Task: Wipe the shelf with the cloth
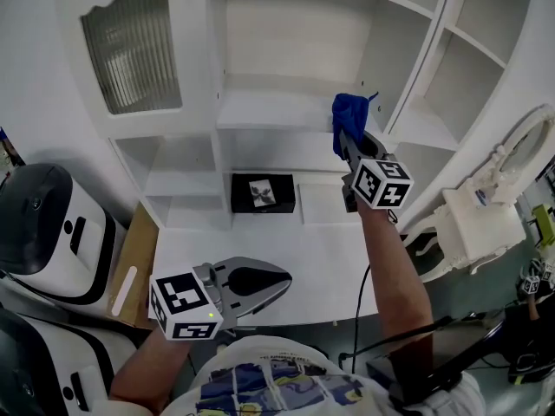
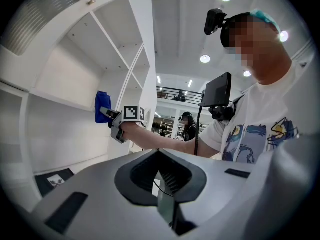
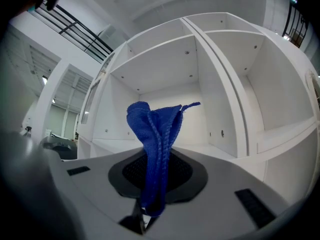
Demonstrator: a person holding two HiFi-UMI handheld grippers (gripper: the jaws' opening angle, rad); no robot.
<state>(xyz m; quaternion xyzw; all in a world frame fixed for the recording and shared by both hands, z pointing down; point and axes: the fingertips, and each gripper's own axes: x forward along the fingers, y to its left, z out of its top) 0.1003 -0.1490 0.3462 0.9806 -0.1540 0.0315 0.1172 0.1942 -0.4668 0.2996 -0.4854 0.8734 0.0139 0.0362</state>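
A: Right gripper (image 1: pixel 345 139) clamped on the blue cloth (image 1: pixel 349 111). The cloth is bunched upright at the front of the white shelf (image 1: pixel 269 109). Contact with the board: can't tell.
B: Left gripper (image 1: pixel 279 286)?
A: Jaws together, empty, low over the desktop (image 1: pixel 303 250).
B: Risks?
A: The narrow bunch likely wipes only a stripe. The jaw tips may scrape the board. The cloth could slip under drag.

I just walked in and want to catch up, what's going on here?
A person holds a tool in each hand. The right tool is clamped on a blue cloth, held up at the cabinet's white shelf; whether it touches isn't clear. The left tool is shut and empty, low near the body.
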